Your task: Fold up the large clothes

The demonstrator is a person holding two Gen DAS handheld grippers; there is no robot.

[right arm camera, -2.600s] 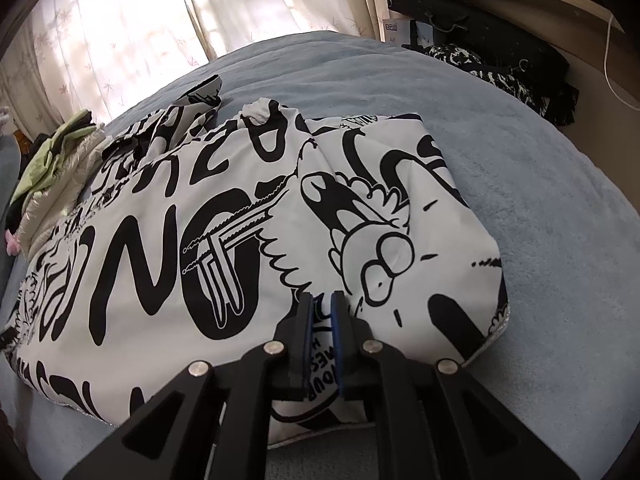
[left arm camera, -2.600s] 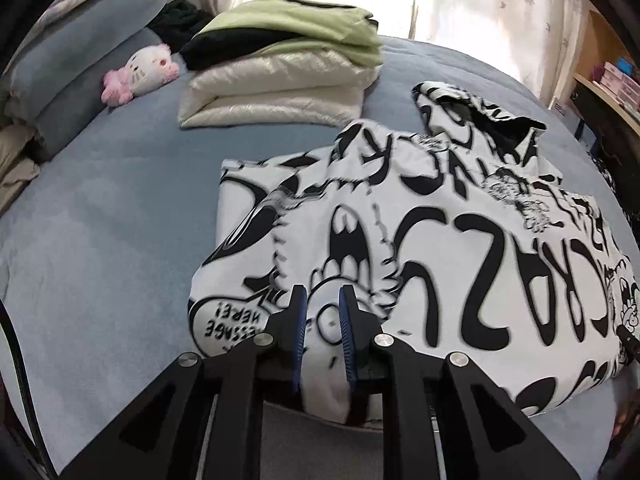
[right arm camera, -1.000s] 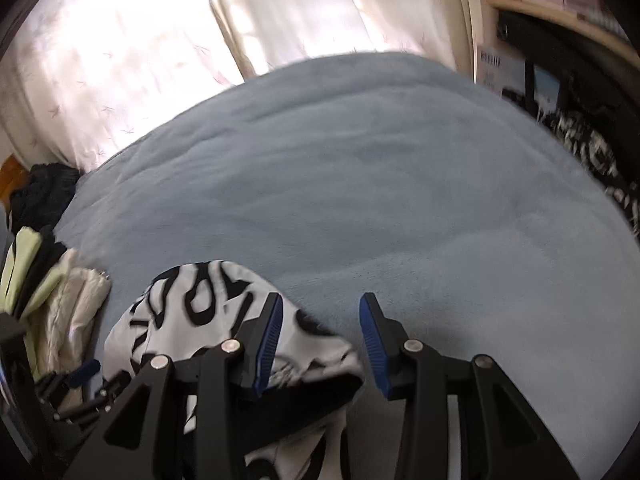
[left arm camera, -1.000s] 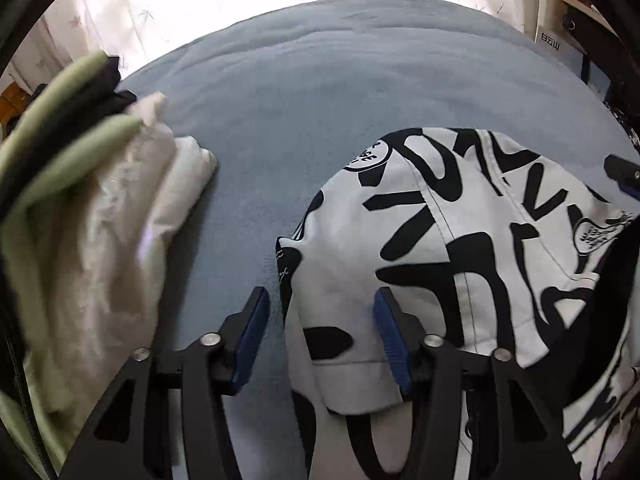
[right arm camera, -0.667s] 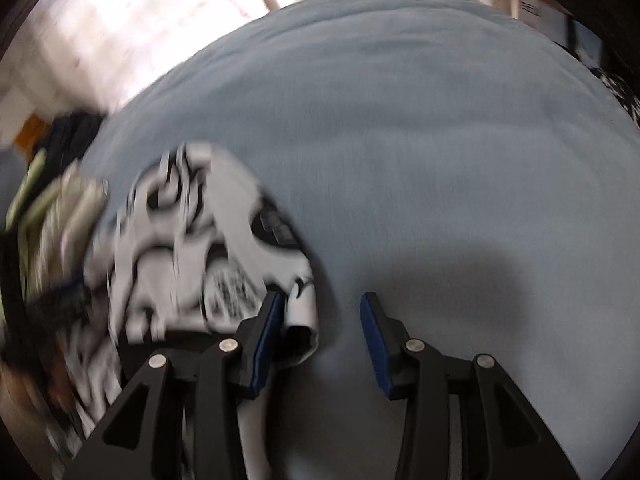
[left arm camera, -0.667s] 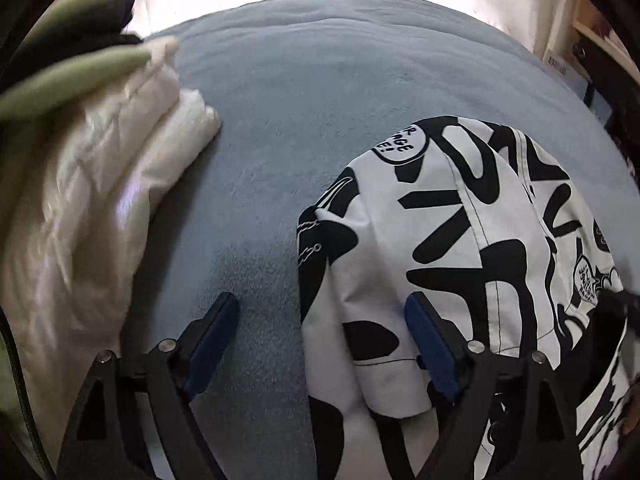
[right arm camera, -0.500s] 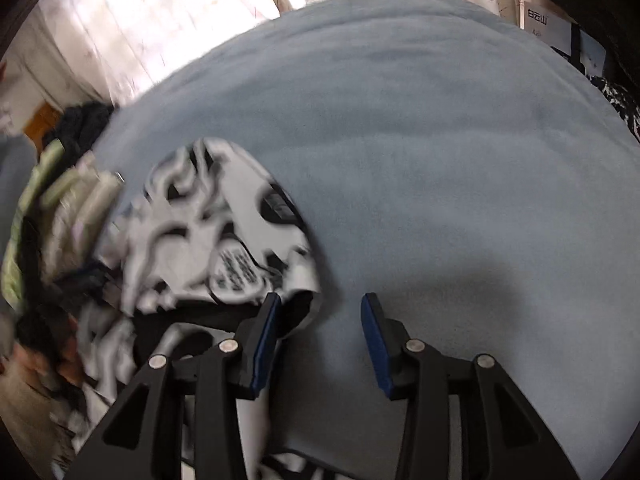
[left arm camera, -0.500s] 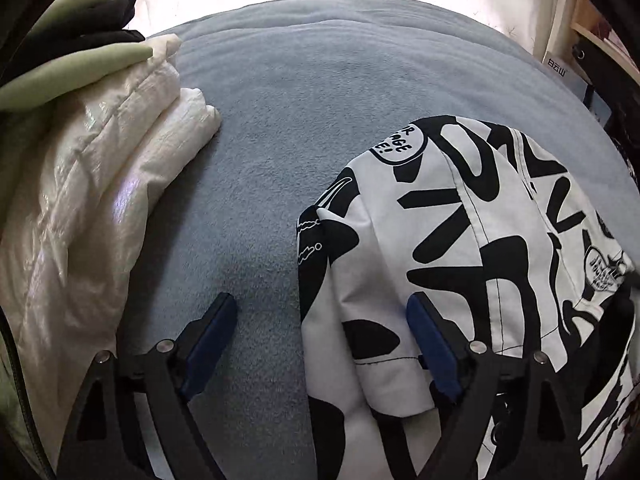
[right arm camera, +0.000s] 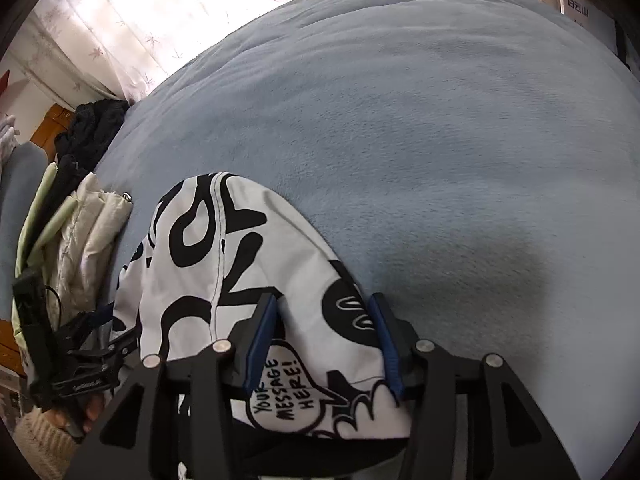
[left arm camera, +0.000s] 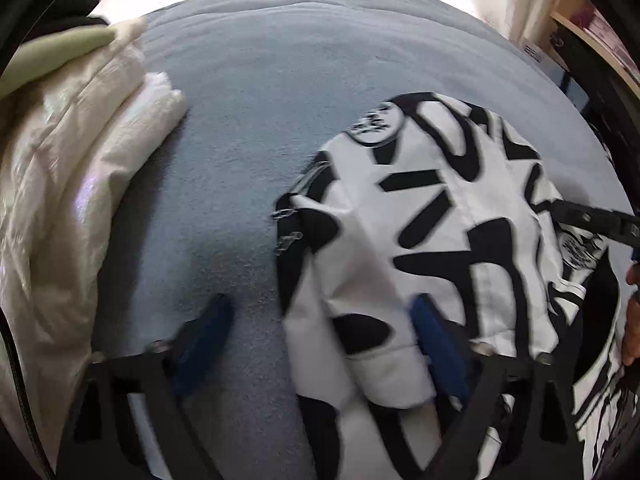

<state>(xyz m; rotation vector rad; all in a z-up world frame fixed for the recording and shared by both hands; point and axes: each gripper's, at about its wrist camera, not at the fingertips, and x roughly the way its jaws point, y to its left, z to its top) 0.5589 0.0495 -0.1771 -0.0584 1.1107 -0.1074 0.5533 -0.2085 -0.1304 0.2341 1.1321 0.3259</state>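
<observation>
Left gripper [left arm camera: 320, 344]: jaws apart, just been closing in; a fold of the garment lies between the blue pads, right pad against the cloth, left pad clear of it over bare cover. No grip.
Right gripper [right arm camera: 324, 340]: jaws apart, just been opening; the printed edge sits between the pads, fabric bulging up through the gap, not pinched.
Black-and-white printed garment [right arm camera: 224, 264]: folded over on the bed, rounded folded part toward the curtain side, speech-bubble print "YOUR MESSAGE HERE!" between the right gripper's fingers. Blurred in the left wrist view [left arm camera: 448, 216].
Blue bed cover [right arm camera: 420, 128]: bare past the garment, shadow just beside the right pad.
Stack of folded clothes [left arm camera: 76, 184]: cream padded piece with green and black layers, near the garment's left side, apart from it.
Person's hand [right arm camera: 90, 408]: holds the left gripper's handle, cream knit sleeve [right arm camera: 42, 438] at the wrist.
Curtain [right arm camera: 160, 12]: pale, patterned, backlit beyond the bed.
</observation>
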